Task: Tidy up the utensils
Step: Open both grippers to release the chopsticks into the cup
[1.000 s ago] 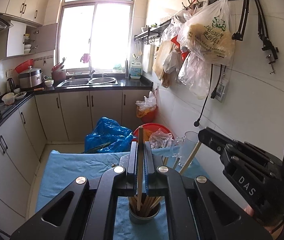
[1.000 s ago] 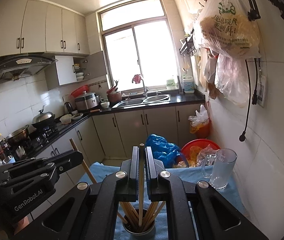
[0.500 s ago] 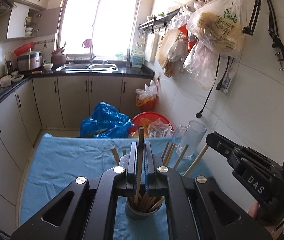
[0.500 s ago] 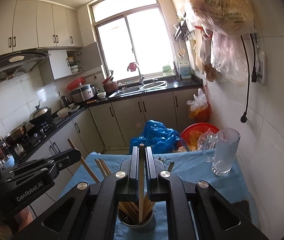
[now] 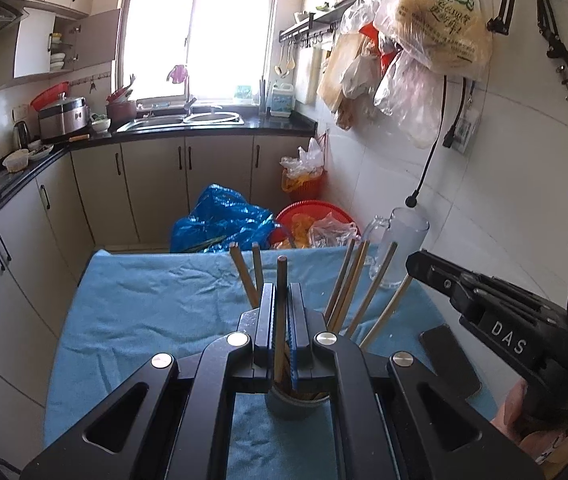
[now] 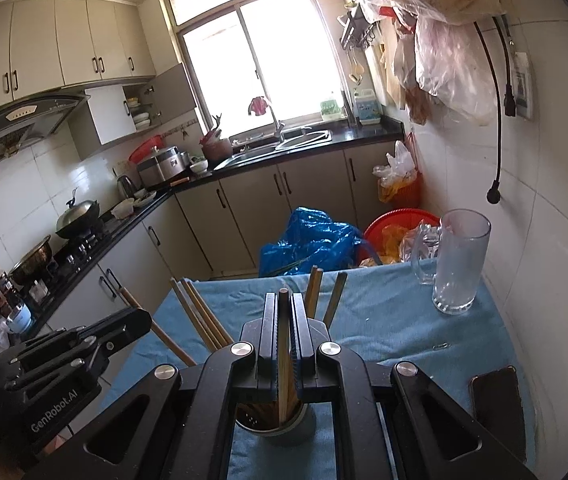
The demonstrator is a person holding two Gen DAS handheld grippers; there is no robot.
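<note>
A grey metal utensil cup [image 5: 296,404] stands on the blue cloth and holds several wooden chopsticks [image 5: 348,289]. It also shows in the right wrist view [image 6: 271,430]. My left gripper [image 5: 281,300] is shut on one upright chopstick [image 5: 281,280] whose lower end reaches into the cup. My right gripper [image 6: 283,308] is shut on another upright chopstick [image 6: 283,300], its lower end in the cup too. Each gripper shows in the other's view, the right one [image 5: 496,312] at the right, the left one [image 6: 67,356] at the left.
A glass mug [image 6: 460,260] stands at the table's far right by the tiled wall. A dark phone [image 6: 494,396] lies at the near right edge. Beyond the table are a blue bag [image 5: 223,220] and a red basin [image 5: 312,216] on the floor.
Both grippers have dropped lower with their chopsticks, whose lower ends now sit deeper in the cup. The views have tilted down toward the table.
</note>
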